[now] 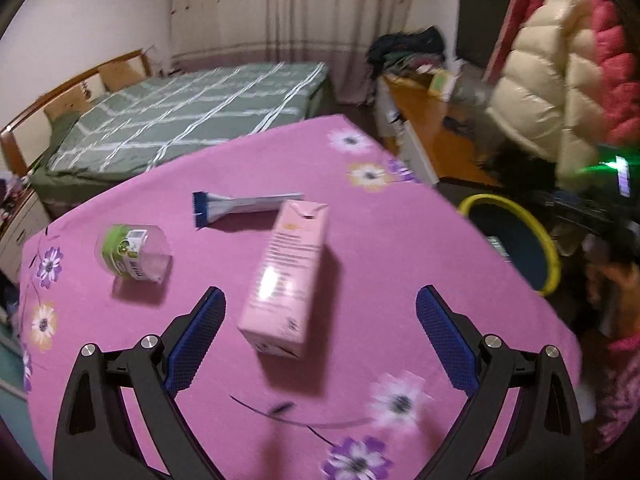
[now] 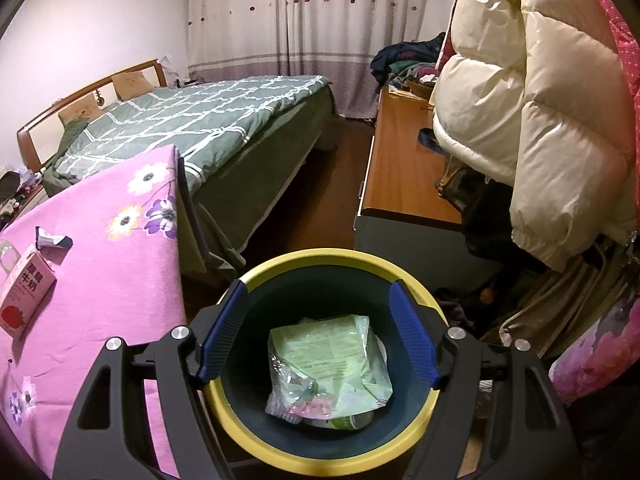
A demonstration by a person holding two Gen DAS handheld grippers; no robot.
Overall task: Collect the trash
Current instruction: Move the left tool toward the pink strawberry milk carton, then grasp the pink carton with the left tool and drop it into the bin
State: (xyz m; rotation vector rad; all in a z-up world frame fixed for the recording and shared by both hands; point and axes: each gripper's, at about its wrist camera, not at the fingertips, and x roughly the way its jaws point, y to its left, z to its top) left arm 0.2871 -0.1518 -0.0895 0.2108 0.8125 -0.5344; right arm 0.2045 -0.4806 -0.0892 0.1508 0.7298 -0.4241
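Note:
A pink milk carton (image 1: 286,276) lies on the pink flowered table (image 1: 380,240), between and just beyond the wide-apart fingers of my left gripper (image 1: 320,304), which is open and holds nothing. To its left lies a clear cup with a green lid (image 1: 132,254), and behind it a flattened silver wrapper with a blue end (image 1: 240,206). My right gripper (image 2: 318,298) hangs open over the dark bin with a yellow rim (image 2: 320,462). A green plastic bag (image 2: 328,364) lies inside with other trash. The carton (image 2: 26,296) and wrapper (image 2: 52,240) show at the left.
The bin (image 1: 516,244) stands off the table's right edge. A green checked bed (image 2: 192,124) lies behind the table. A wooden cabinet (image 2: 404,168) with clothes stands to the right, and puffy cream and red jackets (image 2: 532,112) hang above the bin.

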